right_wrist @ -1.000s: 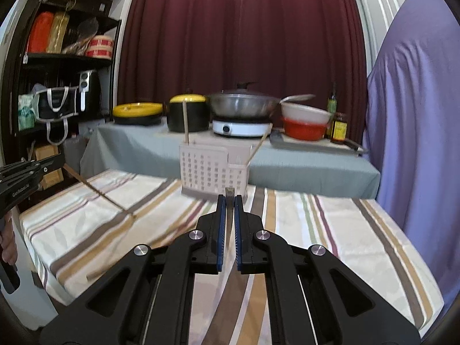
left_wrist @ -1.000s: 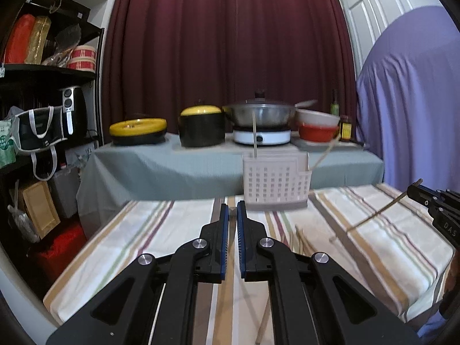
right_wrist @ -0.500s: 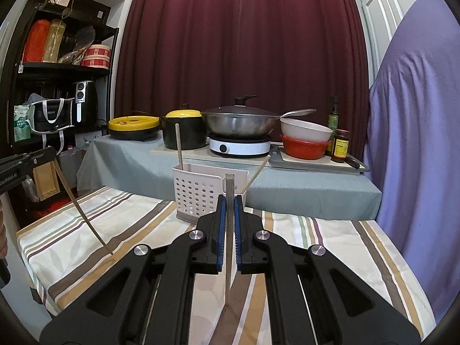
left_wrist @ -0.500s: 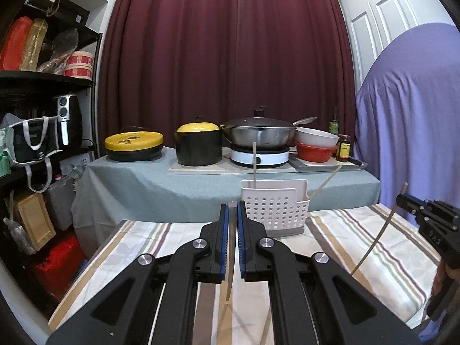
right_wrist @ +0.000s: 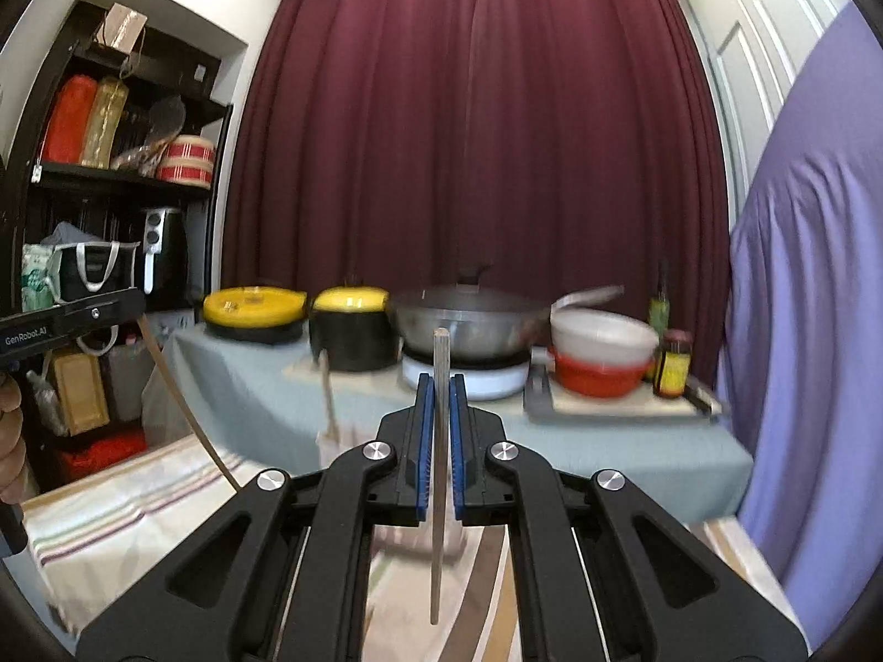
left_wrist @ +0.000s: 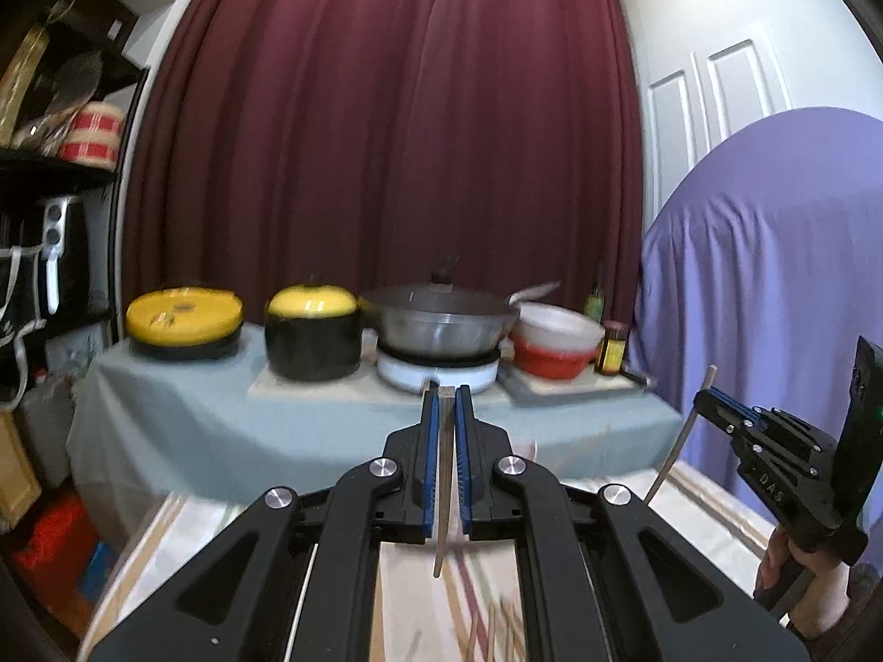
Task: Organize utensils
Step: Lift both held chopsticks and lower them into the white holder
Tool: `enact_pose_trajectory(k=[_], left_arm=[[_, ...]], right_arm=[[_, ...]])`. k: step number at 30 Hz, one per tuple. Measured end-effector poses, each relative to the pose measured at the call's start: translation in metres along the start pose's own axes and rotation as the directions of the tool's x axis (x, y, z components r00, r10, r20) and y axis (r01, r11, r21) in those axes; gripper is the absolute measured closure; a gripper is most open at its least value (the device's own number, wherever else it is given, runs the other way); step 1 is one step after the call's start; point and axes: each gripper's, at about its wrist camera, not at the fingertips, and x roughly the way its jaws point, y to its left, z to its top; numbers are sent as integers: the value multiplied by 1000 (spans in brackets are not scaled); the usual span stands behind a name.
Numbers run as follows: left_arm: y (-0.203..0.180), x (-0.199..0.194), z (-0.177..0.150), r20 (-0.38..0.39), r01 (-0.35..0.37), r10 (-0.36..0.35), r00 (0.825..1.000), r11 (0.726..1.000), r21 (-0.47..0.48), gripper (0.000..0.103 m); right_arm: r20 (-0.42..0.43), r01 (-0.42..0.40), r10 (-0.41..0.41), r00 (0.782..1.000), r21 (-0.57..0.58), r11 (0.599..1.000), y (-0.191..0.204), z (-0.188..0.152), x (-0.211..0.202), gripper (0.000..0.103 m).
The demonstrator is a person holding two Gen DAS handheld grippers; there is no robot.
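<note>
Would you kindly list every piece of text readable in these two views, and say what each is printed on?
"GenRobot.AI": side of the left gripper, seen in the right wrist view.
"DAS": body of the right gripper, seen in the left wrist view.
Jar label: too blurred to read.

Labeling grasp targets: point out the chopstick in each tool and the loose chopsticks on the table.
left tool's chopstick [left_wrist: 443, 502], left wrist view, mid-shaft between the fingers.
right tool's chopstick [right_wrist: 439, 474], right wrist view, mid-shaft between the fingers.
loose chopsticks [left_wrist: 499, 631], left wrist view, middle of the blurred bundle on the tablecloth.
</note>
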Motion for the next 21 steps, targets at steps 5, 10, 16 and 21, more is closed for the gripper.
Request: enact_pose_trajectory(k=[5, 10, 16, 21], left_arm=[[-5, 36, 31, 56, 9, -11, 998, 1000, 28, 96], [-3, 78, 46, 61, 5, -7, 998, 1000, 31, 96], [0, 120, 44, 18, 5, -5, 1000, 999, 45, 96], [4, 139, 25, -29, 6, -5, 1000, 999, 47, 96]], right_arm=[[59, -11, 10, 998, 20, 1000, -11, 29, 36, 97], [101, -19, 16, 995, 32, 999, -20, 47, 70, 97], [118, -18, 14, 993, 36, 999, -25, 48, 118, 97], [63, -21, 18, 998, 41, 999, -24, 23, 157, 97]])
